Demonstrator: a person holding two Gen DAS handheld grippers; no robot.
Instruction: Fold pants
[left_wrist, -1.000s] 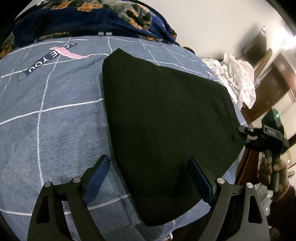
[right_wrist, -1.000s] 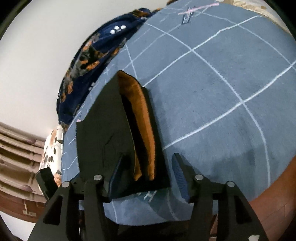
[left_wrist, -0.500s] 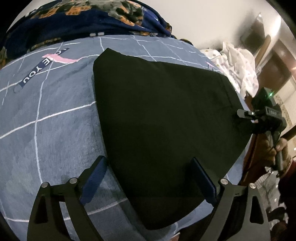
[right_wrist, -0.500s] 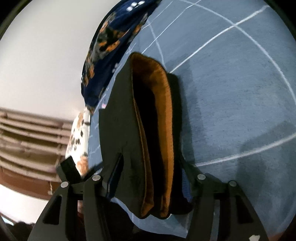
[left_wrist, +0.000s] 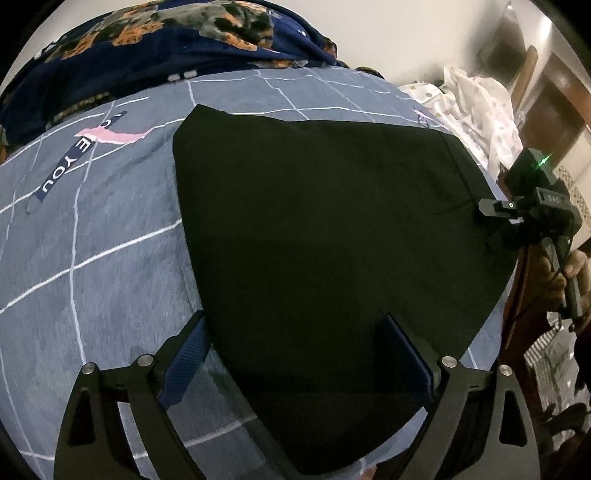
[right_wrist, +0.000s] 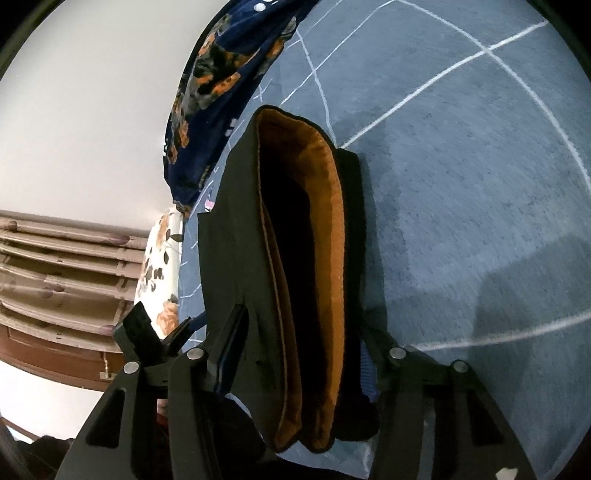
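Note:
Black pants (left_wrist: 332, 240) lie folded flat on a blue-grey checked sheet (left_wrist: 92, 258). My left gripper (left_wrist: 297, 354) hovers over their near corner, its jaws wide and still opening. One finger is above the black cloth, the other above the sheet beside the edge. My right gripper (left_wrist: 495, 208) sits at the pants' right edge. In the right wrist view that edge (right_wrist: 236, 240), with its orange lining (right_wrist: 332, 221), fills the gap of the right gripper (right_wrist: 299, 343). Its jaws are closing around the layers, which gape loosely and do not look squeezed.
A dark blue flowered blanket (left_wrist: 166, 48) is bunched along the far side of the bed. White spotted cloth (left_wrist: 476, 103) and brown wooden furniture (left_wrist: 561, 92) stand past the bed's right edge. A hand (left_wrist: 554, 280) holds the right gripper there. A flowered pillow (right_wrist: 159, 266) lies near slatted wood (right_wrist: 55, 266).
The right gripper has pushed forward and tipped down, so the pants' orange-lined edge now fills its gap. The left gripper's fingers have spread a little wider and rolled slightly.

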